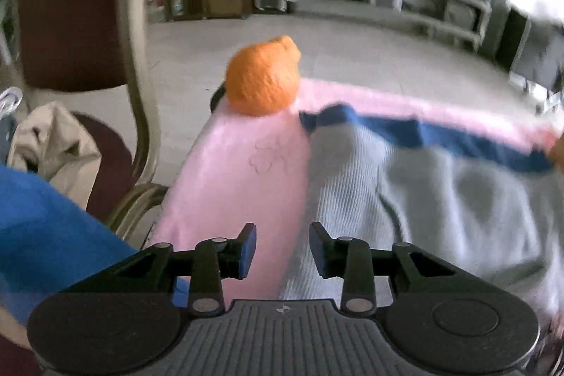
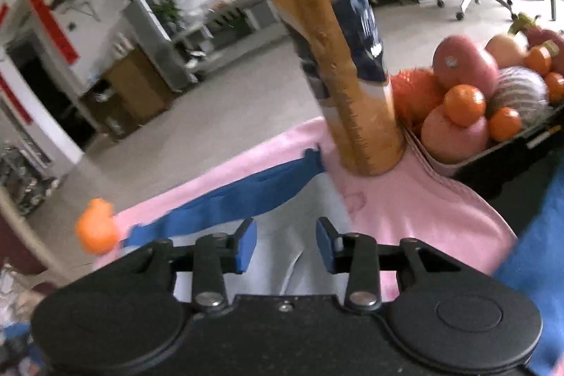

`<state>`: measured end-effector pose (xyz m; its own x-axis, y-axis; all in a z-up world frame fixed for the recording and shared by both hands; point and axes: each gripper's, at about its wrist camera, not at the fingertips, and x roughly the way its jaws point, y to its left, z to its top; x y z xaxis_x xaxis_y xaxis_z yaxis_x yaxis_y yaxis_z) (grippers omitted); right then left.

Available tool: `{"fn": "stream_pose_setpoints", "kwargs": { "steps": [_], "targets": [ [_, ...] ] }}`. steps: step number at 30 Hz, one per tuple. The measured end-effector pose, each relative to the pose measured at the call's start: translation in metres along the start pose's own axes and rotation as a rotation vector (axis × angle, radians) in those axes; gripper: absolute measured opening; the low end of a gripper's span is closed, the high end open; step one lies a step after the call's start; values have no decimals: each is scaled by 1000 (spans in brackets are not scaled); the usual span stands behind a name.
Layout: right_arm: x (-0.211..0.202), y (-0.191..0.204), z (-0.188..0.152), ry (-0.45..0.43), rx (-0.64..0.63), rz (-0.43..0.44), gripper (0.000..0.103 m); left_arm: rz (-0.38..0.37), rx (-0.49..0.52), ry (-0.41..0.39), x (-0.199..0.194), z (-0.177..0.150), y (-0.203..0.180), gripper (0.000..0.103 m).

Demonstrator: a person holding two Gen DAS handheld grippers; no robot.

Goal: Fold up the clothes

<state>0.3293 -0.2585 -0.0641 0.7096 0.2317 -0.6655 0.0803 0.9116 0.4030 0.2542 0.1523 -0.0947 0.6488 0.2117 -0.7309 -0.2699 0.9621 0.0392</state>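
Left gripper (image 1: 282,249) and right gripper (image 2: 286,244), both released, jaws parted with nothing between the blue pads, above the pale grey ribbed garment with a dark blue band (image 1: 405,185). The garment lies spread on a pink cloth (image 1: 246,157) covering the bench. Beyond it: an orange knitted ball (image 1: 262,76) at the far left edge, an upright orange juice bottle (image 2: 338,59), and a tray of mixed fruit (image 2: 493,94) at the right.

Garment (image 1: 405,185) on cloth (image 1: 239,164), orange (image 1: 262,76) left, bottle (image 2: 338,59) right
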Motion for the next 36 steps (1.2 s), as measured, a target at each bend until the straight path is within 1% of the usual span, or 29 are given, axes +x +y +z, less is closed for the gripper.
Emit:
{"fn": "stream_pose_setpoints", "kwargs": {
  "steps": [2, 5, 6, 7, 8, 9, 11, 12, 13, 15, 17, 19, 22, 24, 26, 27, 28, 29, 30, 32, 34, 36],
  "targets": [
    [40, -8, 4, 15, 5, -35, 39, -7, 14, -10, 1, -1, 2, 35],
    [84, -18, 4, 57, 8, -73, 43, -24, -48, 0, 3, 1, 11, 35],
    [94, -21, 3, 78, 7, -84, 41, -28, -71, 4, 4, 2, 14, 35],
    [101, -23, 0, 92, 5, -96, 34, -24, -82, 4, 4, 2, 15, 34],
    [99, -22, -3, 75, -16, -106, 19, -19, -92, 3, 4, 2, 17, 34],
    [93, -17, -6, 32, -62, -140, 17, -15, -97, 4, 6, 5, 18, 34],
    [88, -4, -17, -15, -160, -236, 16, -7, -108, 7, 13, 11, 19, 34],
    [86, 3, -23, -38, -209, -285, 16, -12, -120, 14, 21, 20, 20, 35],
    [86, 2, -24, -32, -207, -283, 16, -19, -129, 27, 31, 30, 20, 35],
    [87, -1, -26, -15, -192, -267, 18, -69, -153, 73, 53, 50, 18, 35],
    [88, -3, -28, 2, -177, -251, 20, -126, -147, 99, 75, 69, 10, 36],
    [85, -13, -25, 23, -128, -211, 21, -162, -137, 113, 95, 83, 2, 36],
    [82, -24, -21, 41, -75, -167, 21, -185, -108, 131, 119, 88, -9, 37],
    [85, -27, -14, 45, -74, -156, 21, -198, -91, 148, 132, 89, -14, 36],
    [84, -28, -14, 46, -80, -151, 21, -196, -71, 135, 138, 87, -17, 32],
    [83, -28, -14, 47, -83, -149, 21, -187, -59, 130, 141, 86, -18, 26],
    [85, -29, -12, 49, -86, -146, 21, -163, -49, 118, 141, 84, -21, 17],
    [85, -30, -11, 50, -90, -145, 21, -127, -29, 97, 140, 83, -23, 11],
    [85, -30, -11, 49, -95, -145, 21, -101, -1, 73, 137, 82, -27, 9],
    [83, -28, -11, 48, -113, -146, 20, -26, 68, -15, 120, 77, -36, 9],
    [75, -13, -15, -15, -181, -163, 16, 39, 131, -117, 104, 73, -45, 10],
    [67, 2, -19, -81, -251, -180, 15, 105, 195, -219, 88, 68, -54, 10]
  ]
}}
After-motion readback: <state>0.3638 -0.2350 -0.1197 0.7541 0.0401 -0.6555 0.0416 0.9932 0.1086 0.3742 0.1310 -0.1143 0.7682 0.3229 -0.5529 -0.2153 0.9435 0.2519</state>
